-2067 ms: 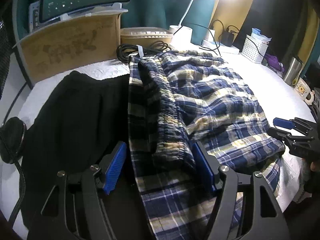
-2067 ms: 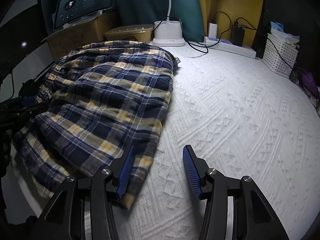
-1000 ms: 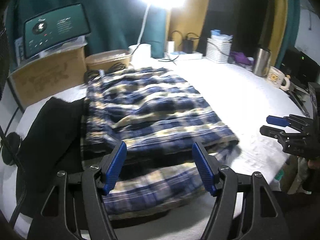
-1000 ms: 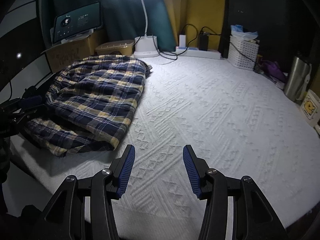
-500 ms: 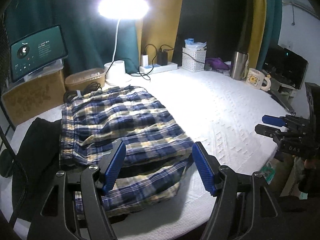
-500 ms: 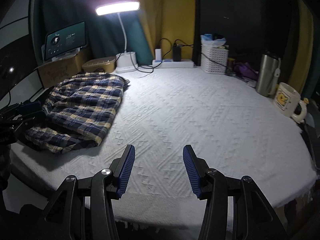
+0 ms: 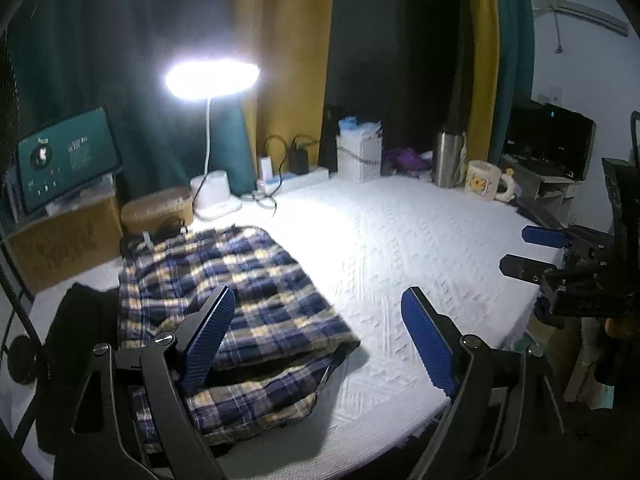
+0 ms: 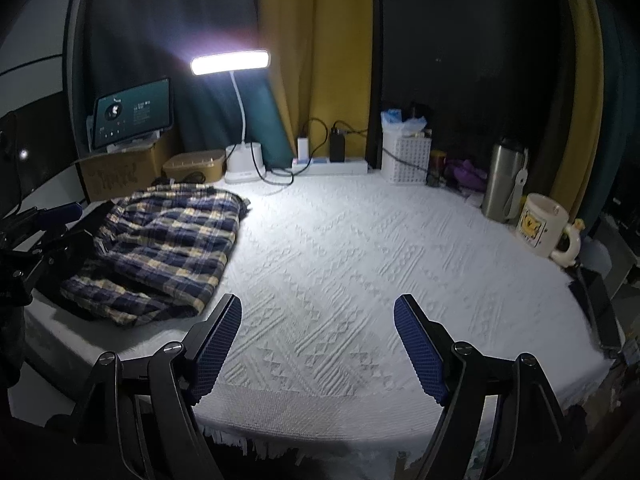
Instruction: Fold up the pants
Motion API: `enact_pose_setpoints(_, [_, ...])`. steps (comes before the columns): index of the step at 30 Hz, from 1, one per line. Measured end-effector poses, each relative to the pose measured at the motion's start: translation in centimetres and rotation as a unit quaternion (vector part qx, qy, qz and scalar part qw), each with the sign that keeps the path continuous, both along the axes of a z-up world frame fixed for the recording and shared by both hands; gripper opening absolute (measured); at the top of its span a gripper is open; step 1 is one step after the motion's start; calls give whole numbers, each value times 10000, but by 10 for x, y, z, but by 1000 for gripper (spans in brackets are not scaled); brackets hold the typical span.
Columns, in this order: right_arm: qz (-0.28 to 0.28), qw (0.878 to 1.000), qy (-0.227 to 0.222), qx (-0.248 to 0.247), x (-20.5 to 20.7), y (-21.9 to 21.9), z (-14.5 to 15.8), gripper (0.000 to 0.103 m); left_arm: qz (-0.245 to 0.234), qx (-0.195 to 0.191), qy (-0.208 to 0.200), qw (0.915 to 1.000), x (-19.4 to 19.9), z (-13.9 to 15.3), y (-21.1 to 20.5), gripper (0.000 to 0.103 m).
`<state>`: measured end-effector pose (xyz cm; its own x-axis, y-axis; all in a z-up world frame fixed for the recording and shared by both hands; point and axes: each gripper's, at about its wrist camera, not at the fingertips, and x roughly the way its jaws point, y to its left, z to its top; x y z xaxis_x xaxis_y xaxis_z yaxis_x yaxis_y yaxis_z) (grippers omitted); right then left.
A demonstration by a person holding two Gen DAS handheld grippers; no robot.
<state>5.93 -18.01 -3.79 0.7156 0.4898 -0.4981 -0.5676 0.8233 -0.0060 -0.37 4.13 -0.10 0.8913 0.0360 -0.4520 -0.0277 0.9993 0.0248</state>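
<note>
On tbl's (image 8: pixel 360 248) left side we saw plaid pants (image 7: pixel 240 304) lying folded, apparently in half; L gripper (image 7: pixel 316 336) & R gripper (image 8: pixel 318 336) had just widened, both empty, clear of cloth.

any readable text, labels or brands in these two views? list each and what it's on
None can be quoted.
Tablet screen: light lines of text, too small to read.
Cardboard box: dark printed lettering on its front, blurred.
Mug: a yellow picture, no legible words.
Plaid pants, lamp, steel flask: no text visible.
</note>
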Motion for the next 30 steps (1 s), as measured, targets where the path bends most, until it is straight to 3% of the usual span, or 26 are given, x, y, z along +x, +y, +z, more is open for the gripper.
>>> enact_pose_setpoints(16, [1,9972,-678,311,-30,-20,62,90,13,76,-850,9964,-20,45,-18,86])
enact_pose_setpoints(26, [-269,9932,-1077,352,-44,-28,92,91,234,229,-1333,9905,-32,66,-20,100])
enact_pose_setpoints(30, [-408,9903,-1247,449,-51,-34,104,92,399,242,-1397,9891,-35,75,-17,101])
